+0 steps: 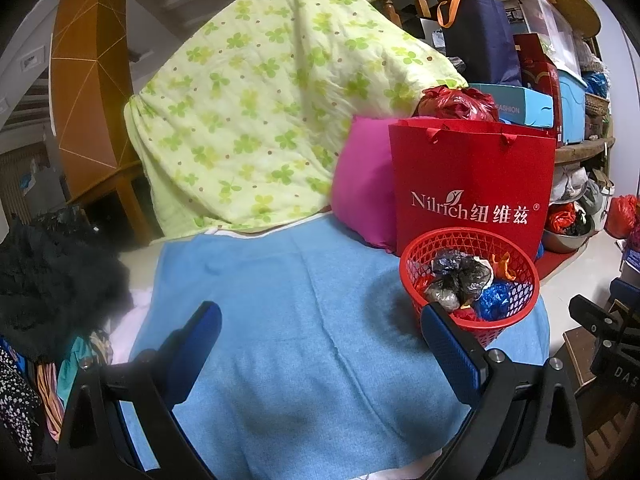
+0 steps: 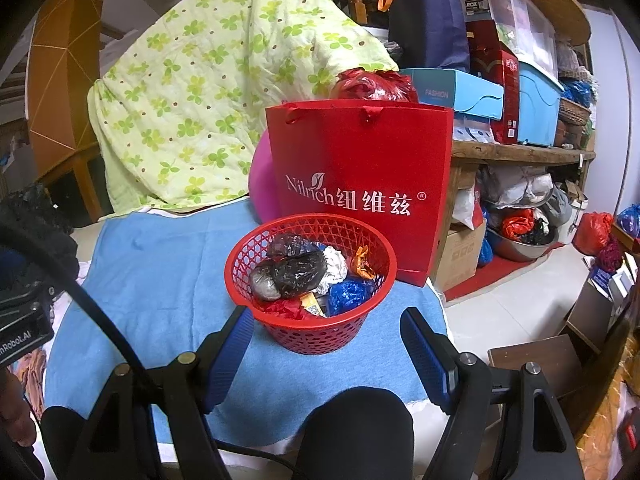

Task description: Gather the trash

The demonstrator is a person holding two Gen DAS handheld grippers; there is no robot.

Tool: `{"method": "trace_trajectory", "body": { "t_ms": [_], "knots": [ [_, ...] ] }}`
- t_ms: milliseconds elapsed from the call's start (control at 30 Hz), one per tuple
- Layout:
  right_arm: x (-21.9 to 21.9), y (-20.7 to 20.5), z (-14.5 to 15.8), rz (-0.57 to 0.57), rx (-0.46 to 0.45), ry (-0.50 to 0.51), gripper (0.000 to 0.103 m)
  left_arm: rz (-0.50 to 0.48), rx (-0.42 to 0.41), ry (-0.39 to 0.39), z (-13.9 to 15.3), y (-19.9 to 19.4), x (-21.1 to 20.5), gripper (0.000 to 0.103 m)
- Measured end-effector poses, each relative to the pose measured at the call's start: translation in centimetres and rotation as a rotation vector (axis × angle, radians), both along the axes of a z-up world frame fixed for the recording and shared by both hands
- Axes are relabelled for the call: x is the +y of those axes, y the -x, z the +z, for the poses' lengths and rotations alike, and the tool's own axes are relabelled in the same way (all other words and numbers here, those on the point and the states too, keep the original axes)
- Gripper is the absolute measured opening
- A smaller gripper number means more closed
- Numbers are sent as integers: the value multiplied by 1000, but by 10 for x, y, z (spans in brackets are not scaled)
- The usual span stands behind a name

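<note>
A red plastic basket (image 2: pixel 320 330) stands on a blue towel (image 2: pixel 160 280) and holds crumpled trash: black bags (image 2: pixel 294 266), white paper, a blue bag and orange wrappers. In the left wrist view the basket (image 1: pixel 516 258) is at the right, just beyond my right-hand finger. My left gripper (image 1: pixel 320 320) is open and empty above the bare towel (image 1: pixel 288 300). My right gripper (image 2: pixel 326 326) is open and empty, its fingers standing either side of the basket's near wall, a little short of it.
A red Nilrich paper bag (image 2: pixel 360 172) stands right behind the basket, a pink cushion (image 1: pixel 360 188) beside it. A green floral quilt (image 1: pixel 260 100) leans at the back. Cluttered shelves (image 2: pixel 520 80) fill the right. Dark clothes (image 1: pixel 52 276) lie at the left.
</note>
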State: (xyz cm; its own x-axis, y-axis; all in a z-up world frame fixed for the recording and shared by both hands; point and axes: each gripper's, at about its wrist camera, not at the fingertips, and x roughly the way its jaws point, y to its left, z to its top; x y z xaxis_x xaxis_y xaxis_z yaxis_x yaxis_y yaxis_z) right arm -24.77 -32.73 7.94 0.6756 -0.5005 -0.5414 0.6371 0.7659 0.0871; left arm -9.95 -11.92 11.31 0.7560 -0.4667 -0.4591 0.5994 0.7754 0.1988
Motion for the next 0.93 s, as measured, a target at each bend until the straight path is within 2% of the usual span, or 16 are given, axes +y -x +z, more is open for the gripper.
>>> {"method": "trace_trajectory", "body": {
  "t_ms": [633, 933],
  "knots": [
    [-5, -7, 10, -14, -13, 32, 79, -24, -20, 9, 9, -3, -3, 100],
    [-16, -19, 6, -34, -2, 26, 79, -57, -7, 28, 8, -19, -12, 100]
  ]
}}
